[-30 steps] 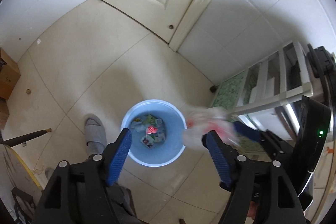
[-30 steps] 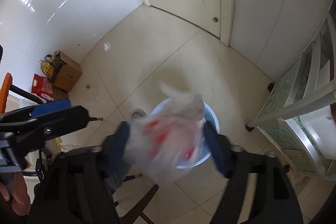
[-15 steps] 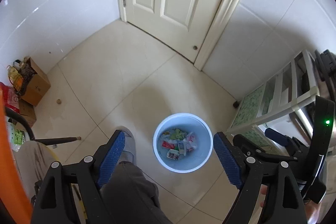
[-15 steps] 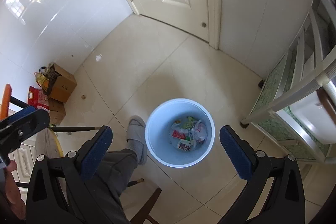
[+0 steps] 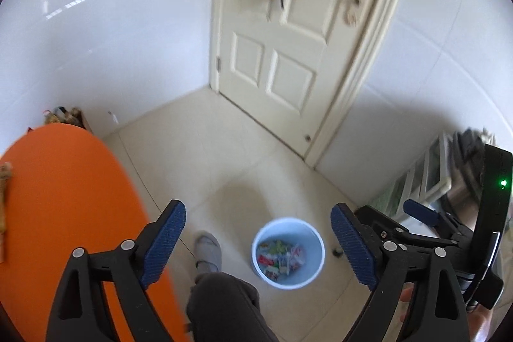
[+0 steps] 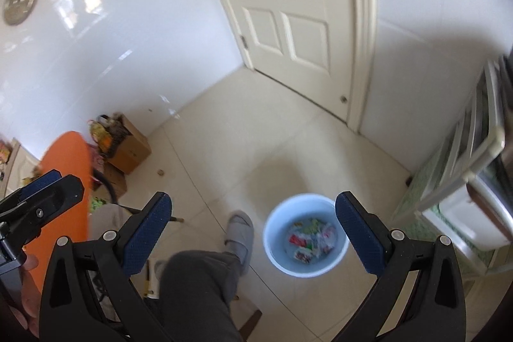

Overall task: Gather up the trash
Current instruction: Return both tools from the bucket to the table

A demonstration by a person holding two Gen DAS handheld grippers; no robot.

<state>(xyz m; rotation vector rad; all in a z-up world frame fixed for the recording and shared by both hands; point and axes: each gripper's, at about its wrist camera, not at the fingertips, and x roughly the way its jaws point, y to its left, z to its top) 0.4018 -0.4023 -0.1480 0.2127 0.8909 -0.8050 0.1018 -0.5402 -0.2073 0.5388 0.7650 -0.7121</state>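
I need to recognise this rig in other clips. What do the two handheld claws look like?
Both match: the left claw and the right claw have black plastic frames with triangular cut-outs and silver rivets, and fingers faced with ribbed dark-blue pads. The right claw's black body shows a green light.

Cream panelled door shut; orange tabletop at left; cardboard box by wall.

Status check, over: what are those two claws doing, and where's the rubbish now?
Left gripper open, empty. Right gripper open, empty. Trash in blue bin on floor. Person's slippered foot beside bin.
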